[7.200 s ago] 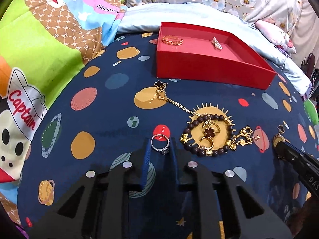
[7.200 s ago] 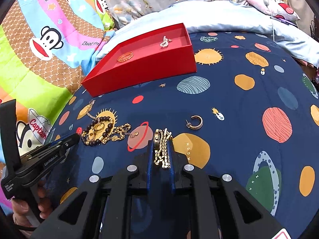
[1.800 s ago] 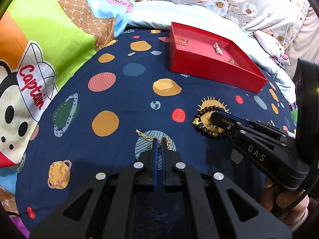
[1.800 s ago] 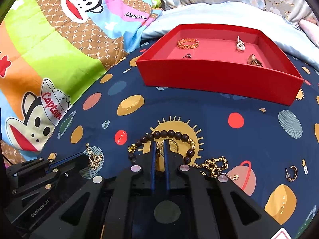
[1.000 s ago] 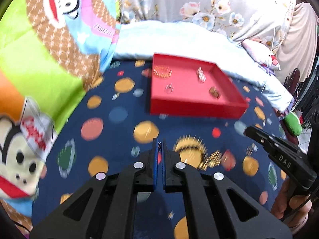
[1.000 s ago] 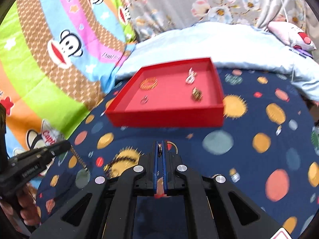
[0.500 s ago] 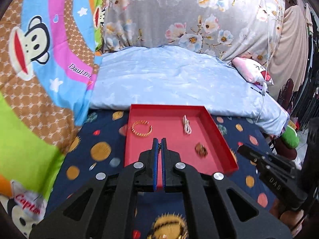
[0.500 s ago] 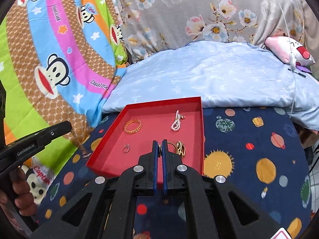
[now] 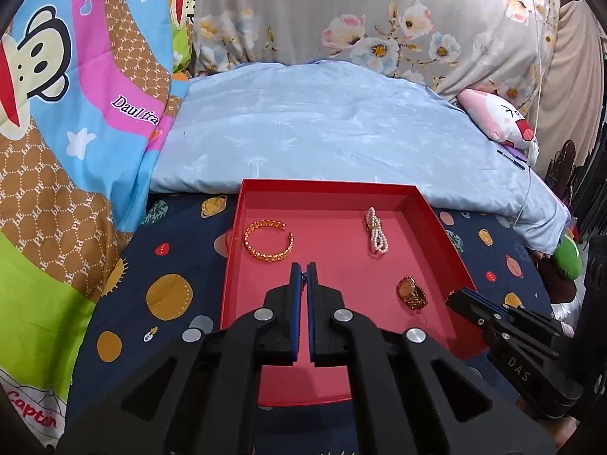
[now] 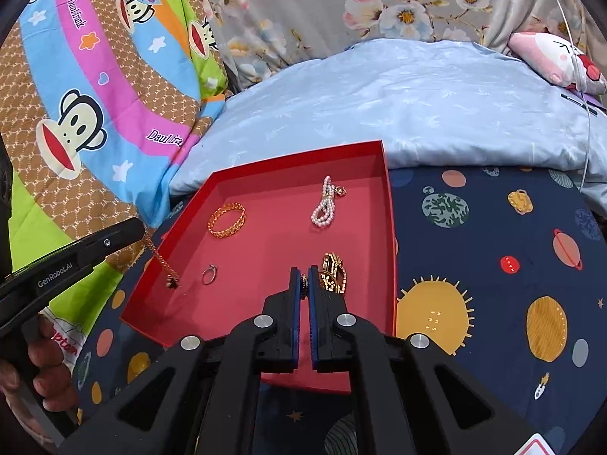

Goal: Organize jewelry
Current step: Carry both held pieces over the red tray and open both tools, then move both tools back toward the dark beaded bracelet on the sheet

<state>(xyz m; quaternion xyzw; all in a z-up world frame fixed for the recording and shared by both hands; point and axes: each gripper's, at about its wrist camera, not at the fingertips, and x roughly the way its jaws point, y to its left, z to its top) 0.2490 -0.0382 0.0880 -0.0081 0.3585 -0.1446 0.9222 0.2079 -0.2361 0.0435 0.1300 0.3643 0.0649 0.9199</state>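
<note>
The left gripper [image 10: 142, 233] is clamped on a thin gold chain necklace with a dark clover pendant [image 10: 167, 267], dangling over the left edge of the shallow red cardboard tray [image 10: 390, 227]. Inside lie a gold cuff bangle [image 10: 227, 220], silver ring [image 10: 209, 273], pearl strand [image 10: 324, 208] and gold link bracelet [image 10: 334, 273]. The right gripper [image 10: 303, 276], over the tray, pinches a small dark-beaded gold piece [image 10: 303, 280]

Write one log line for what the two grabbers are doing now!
left gripper: shut on gold chain | right gripper: shut on small piece | both over red tray
</note>
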